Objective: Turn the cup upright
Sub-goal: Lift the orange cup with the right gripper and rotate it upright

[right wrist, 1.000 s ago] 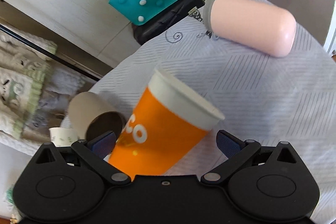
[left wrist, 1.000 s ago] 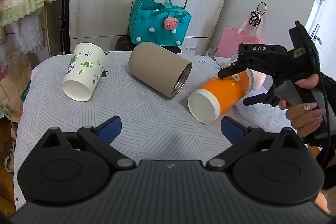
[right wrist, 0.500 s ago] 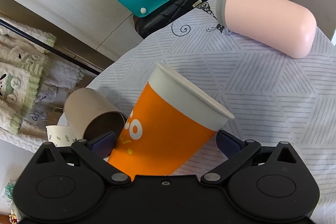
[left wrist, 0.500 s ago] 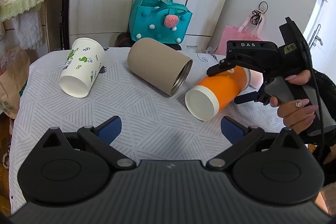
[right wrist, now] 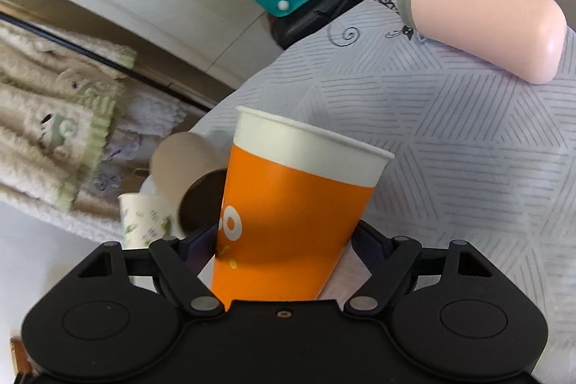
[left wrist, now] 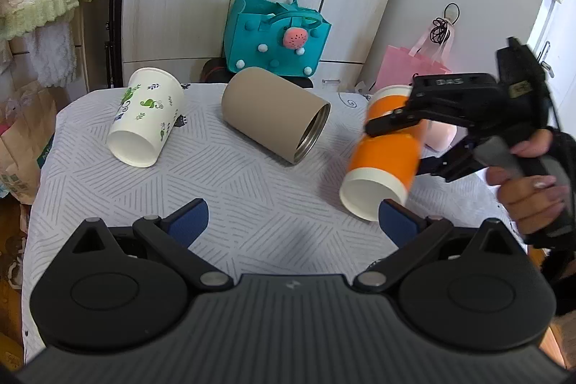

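Observation:
An orange paper cup [left wrist: 385,161] with a white rim is held tilted above the table, its open mouth towards the left wrist camera. My right gripper [left wrist: 403,146] is shut on its body; the right wrist view shows the cup [right wrist: 295,204] between the blue pads [right wrist: 196,242]. My left gripper [left wrist: 291,218] is open and empty above the table's near side. A white cup with green leaf print [left wrist: 144,121] lies on its side at the left. A beige tumbler [left wrist: 273,117] lies on its side in the middle.
A pink tumbler [right wrist: 482,20] lies on the grey patterned tablecloth [left wrist: 252,197] at the far right. A teal felt bag [left wrist: 275,38] and a pink bag [left wrist: 406,63] stand behind the table by the cupboards. Clothes hang at the left.
My right gripper has closed on the orange cup and lifted it off the table, tilting its base upward. The left gripper has stayed open in place.

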A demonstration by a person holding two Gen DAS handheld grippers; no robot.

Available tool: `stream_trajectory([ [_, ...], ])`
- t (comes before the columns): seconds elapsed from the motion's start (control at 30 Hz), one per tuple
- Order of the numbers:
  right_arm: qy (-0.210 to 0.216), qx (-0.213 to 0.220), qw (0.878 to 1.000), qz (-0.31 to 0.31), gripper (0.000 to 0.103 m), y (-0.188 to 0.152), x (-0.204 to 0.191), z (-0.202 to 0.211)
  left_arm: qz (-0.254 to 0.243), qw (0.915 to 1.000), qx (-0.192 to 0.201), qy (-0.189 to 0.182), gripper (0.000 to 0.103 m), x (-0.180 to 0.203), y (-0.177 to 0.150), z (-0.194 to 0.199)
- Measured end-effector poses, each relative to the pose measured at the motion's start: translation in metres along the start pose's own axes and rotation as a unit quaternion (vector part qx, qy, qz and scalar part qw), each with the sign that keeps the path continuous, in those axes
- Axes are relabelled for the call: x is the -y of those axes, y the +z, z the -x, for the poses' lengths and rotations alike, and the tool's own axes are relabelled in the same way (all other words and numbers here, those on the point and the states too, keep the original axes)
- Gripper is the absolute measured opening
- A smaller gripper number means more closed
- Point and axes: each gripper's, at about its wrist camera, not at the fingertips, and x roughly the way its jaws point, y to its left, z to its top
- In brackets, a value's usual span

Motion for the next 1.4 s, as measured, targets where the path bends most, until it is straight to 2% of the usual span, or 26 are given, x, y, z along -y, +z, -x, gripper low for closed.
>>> stream_trajectory([
  [0.27, 0.018, -0.035, 0.999, 0.023, 0.082, -0.030, -0.008, 0.021, 0.002, 1.0000, 0.000, 0.006, 0.102, -0.003, -0.010, 0.013],
  [0.4, 0.042, -0.068, 0.996, 0.032, 0.080, -0.050, -0.017, 0.017, 0.003, 0.9999, 0.007, 0.007, 0.102, -0.006, -0.017, 0.026],
  [0.53, 0.049, -0.092, 0.993, 0.057, 0.078, -0.065, -0.029, 0.006, 0.002, 0.9998, 0.012, 0.017, 0.102, -0.011, -0.021, 0.037],
  [0.97, 0.074, -0.146, 0.983, 0.086, 0.077, -0.074, -0.050, -0.027, 0.010, 0.9991, 0.017, 0.038, 0.102, -0.025, -0.031, 0.061],
  [1.23, 0.063, -0.160, 0.980, 0.098, 0.077, -0.083, -0.057, -0.045, 0.016, 0.9995, 0.005, 0.026, 0.102, -0.027, -0.032, 0.060],
  [1.3, 0.057, -0.153, 0.981, 0.102, 0.079, -0.085, -0.058, -0.041, 0.017, 0.9996, 0.003, 0.023, 0.102, -0.027, -0.033, 0.060],
  [1.33, 0.054, -0.152, 0.981, 0.104, 0.082, -0.085, -0.058, -0.040, 0.019, 0.9996, 0.002, 0.021, 0.102, -0.027, -0.033, 0.058],
  [1.37, 0.061, -0.155, 0.981, 0.101, 0.090, -0.084, -0.056, -0.038, 0.021, 0.9996, 0.000, 0.018, 0.102, -0.027, -0.033, 0.057],
  [1.4, 0.081, -0.159, 0.979, 0.094, 0.094, -0.083, -0.053, -0.034, 0.025, 0.9996, -0.003, 0.014, 0.102, -0.027, -0.032, 0.055],
])
